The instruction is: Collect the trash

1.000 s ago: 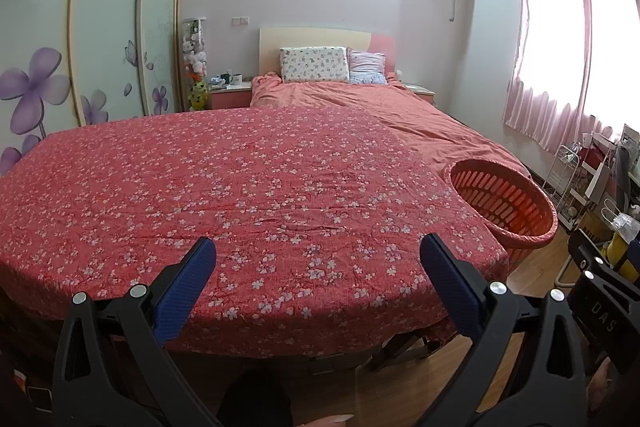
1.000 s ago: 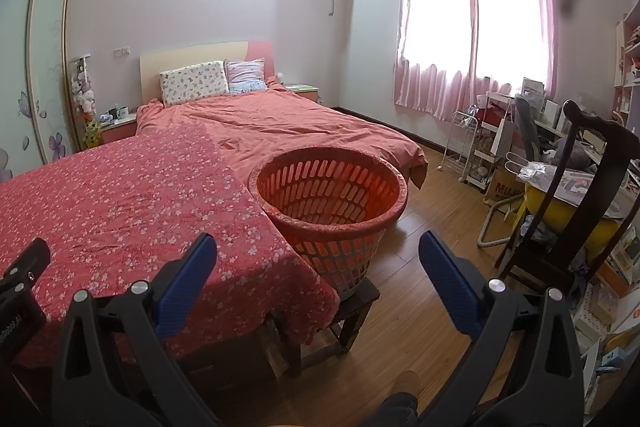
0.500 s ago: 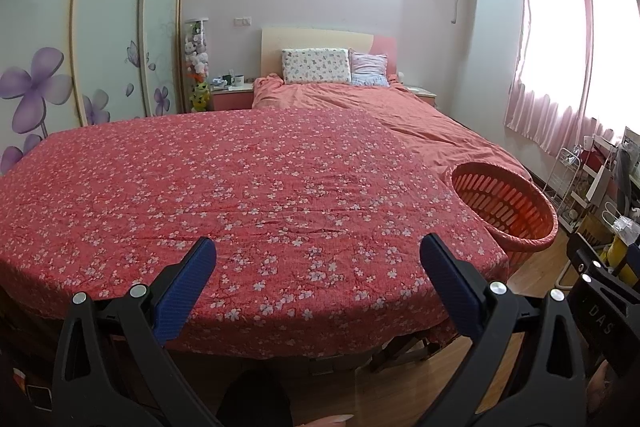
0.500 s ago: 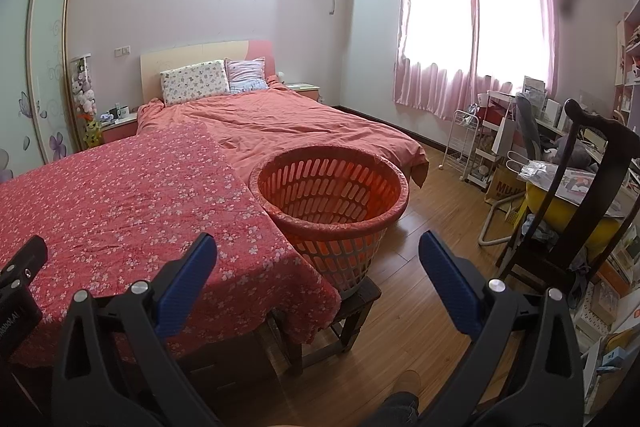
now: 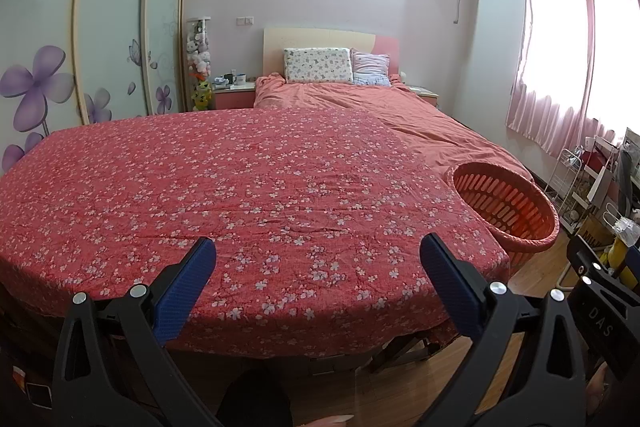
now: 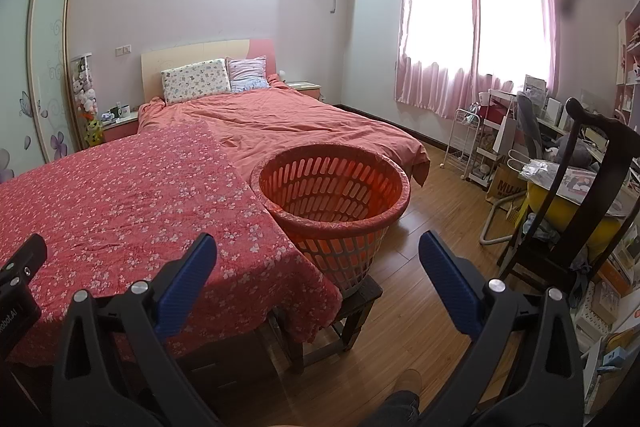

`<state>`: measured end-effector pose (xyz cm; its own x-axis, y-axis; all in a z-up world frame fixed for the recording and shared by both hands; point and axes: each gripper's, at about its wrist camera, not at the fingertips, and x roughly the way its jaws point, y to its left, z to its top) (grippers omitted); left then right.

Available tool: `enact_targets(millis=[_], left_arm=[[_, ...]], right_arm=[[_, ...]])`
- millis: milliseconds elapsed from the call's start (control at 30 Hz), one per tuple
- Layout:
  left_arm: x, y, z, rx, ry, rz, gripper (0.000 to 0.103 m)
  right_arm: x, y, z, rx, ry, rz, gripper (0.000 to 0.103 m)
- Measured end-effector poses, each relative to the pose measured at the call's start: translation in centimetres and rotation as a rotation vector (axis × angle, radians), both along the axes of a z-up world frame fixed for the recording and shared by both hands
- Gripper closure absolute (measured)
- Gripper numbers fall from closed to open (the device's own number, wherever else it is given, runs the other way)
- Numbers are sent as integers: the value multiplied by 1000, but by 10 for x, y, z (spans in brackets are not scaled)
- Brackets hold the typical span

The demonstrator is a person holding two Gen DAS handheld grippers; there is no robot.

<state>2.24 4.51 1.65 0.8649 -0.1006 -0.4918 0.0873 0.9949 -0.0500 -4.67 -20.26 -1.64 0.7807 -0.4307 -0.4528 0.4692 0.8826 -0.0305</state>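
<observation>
An orange slotted basket (image 6: 334,197) stands on a dark wooden stool (image 6: 360,311) at the right end of a table under a red flowered cloth (image 5: 248,195). The basket also shows at the right of the left wrist view (image 5: 506,205), and its inside looks empty. No trash shows on the cloth. My left gripper (image 5: 318,267) is open and empty above the cloth's near edge. My right gripper (image 6: 318,267) is open and empty, held in front of the basket.
A bed with a salmon cover (image 6: 288,123) lies behind the table. A dark chair (image 6: 568,211), a cluttered desk (image 6: 560,171) and a white wire rack (image 6: 466,143) stand to the right. Wood floor (image 6: 432,227) lies between. Wardrobe doors (image 5: 100,27) line the left.
Both grippers have shifted very slightly. Both stay open and empty, and nothing on the table has moved.
</observation>
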Motion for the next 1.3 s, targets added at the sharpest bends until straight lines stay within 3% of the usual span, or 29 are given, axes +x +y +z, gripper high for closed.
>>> enact_targets(millis=[1300], left_arm=[[0, 1, 0, 2, 3, 1, 3]], right_arm=[[1, 3, 0, 3, 4, 1, 4]])
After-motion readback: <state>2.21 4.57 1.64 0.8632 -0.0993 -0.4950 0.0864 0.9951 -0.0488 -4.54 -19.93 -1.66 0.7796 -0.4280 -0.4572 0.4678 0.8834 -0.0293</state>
